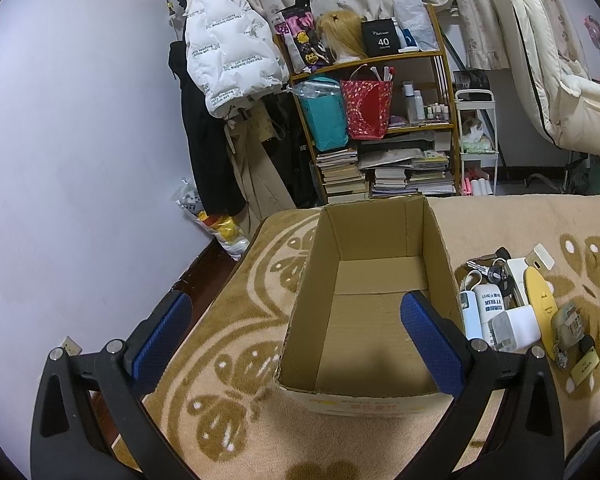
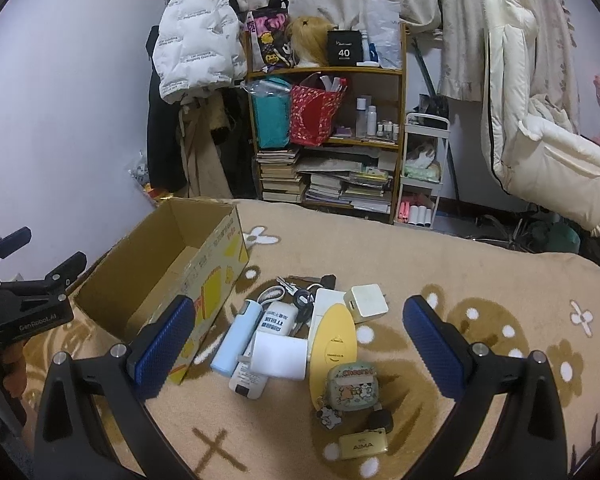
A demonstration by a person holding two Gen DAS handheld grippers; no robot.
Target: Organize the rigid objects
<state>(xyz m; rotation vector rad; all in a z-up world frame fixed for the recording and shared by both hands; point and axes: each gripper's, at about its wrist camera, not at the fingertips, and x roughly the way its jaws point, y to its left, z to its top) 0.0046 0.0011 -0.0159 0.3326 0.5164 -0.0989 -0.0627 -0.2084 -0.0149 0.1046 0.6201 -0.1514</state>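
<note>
Showing box [image 1: 364, 304] floor, left view only

Left gripper [image 1: 296, 328]: fingers [image 1: 432, 340] spread wide apart, nothing held between the blue pads. Right gripper [image 2: 298, 340]: fingers [image 2: 434, 344] likewise spread wide, empty, angled slightly downward.

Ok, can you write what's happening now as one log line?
left hand-held gripper: open, over cardboard box | right hand-held gripper: open, over item pile | box: nothing inside
</note>
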